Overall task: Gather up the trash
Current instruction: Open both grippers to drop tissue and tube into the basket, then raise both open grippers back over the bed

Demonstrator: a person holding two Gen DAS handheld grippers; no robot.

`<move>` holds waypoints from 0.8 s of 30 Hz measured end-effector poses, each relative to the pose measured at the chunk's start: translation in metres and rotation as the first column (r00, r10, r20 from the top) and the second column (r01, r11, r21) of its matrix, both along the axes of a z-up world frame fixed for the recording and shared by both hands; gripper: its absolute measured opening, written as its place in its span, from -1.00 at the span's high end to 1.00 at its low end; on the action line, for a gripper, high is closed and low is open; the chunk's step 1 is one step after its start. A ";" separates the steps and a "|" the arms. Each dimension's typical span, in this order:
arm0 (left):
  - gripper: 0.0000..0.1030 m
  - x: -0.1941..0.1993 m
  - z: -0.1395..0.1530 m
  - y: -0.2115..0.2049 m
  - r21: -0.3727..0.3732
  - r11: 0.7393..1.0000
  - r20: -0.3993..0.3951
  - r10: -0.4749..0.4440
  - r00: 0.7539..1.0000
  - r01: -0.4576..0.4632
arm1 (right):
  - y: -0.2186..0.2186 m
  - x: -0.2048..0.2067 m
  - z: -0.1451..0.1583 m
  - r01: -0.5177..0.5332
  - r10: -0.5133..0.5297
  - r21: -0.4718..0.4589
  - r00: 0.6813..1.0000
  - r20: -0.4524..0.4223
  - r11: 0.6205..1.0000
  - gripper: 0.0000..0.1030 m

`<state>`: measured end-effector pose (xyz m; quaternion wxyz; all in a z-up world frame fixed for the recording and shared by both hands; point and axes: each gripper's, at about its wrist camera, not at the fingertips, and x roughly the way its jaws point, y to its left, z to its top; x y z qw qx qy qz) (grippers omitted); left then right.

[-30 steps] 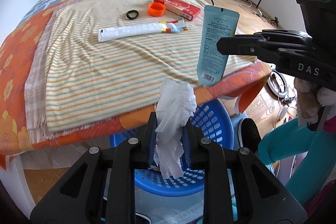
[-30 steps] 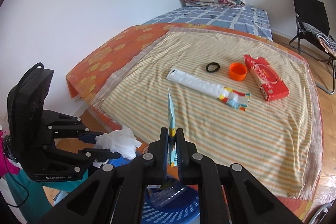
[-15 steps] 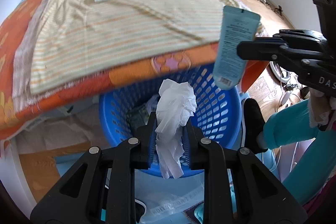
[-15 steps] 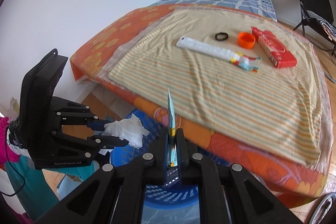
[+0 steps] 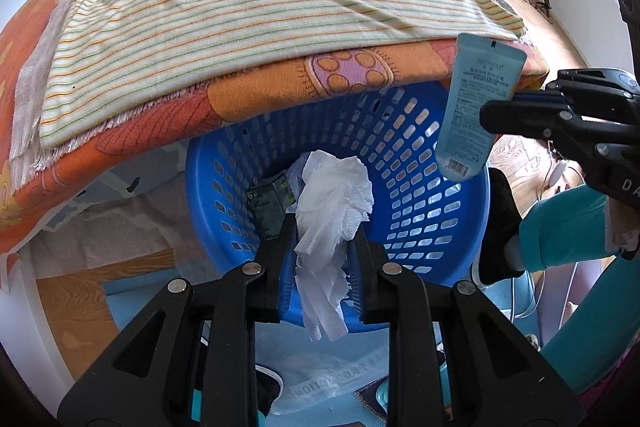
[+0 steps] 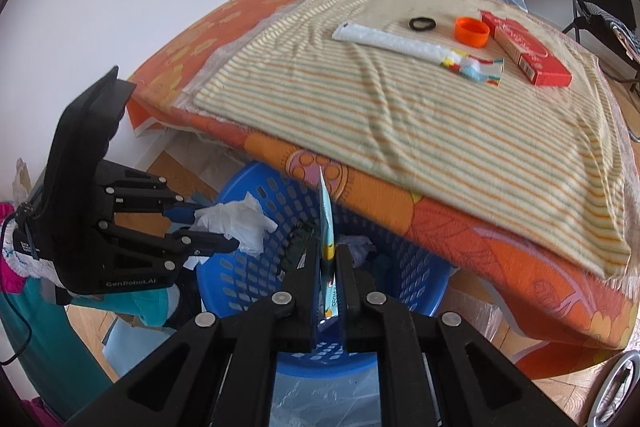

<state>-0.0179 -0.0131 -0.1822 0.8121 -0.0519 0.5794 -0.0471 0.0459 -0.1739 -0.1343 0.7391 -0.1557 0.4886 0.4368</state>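
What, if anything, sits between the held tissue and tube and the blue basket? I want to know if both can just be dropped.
Nothing visible blocks them. The tissue in the left gripper and the tube in the right gripper hang over the open blue basket; the bed edge overhangs only its far rim.

**Clearance around the basket at the bed's near edge**

Blue basket (image 5: 404, 227): mouth open upward on its near side; the far rim sits under the overhanging bed edge (image 5: 280, 91), which blocks approach from that side. Interior part-filled: a dark green packet (image 5: 270, 205) against the left wall, other scraps at the bottom. A black-socked foot (image 5: 500, 223) stands against the basket's right rim. Bed top: open striped cloth (image 6: 460, 131) along the near edge; small items cluster only toward the far edge.
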 end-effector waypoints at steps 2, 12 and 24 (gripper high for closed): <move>0.57 0.001 -0.002 0.000 0.003 1.000 -0.005 -0.001 1.000 0.001 | 0.000 -0.001 -0.003 0.002 -0.002 -0.009 1.000 -0.006 1.000 0.89; 0.12 0.006 -0.002 -0.004 0.001 1.000 -0.004 -0.008 1.000 0.008 | -0.002 0.002 -0.006 0.020 -0.020 -0.027 1.000 -0.007 0.999 0.60; -0.14 0.009 -0.002 -0.006 0.008 1.000 0.007 -0.012 1.000 0.012 | -0.001 0.002 -0.003 0.030 -0.030 -0.031 0.999 0.028 0.999 0.00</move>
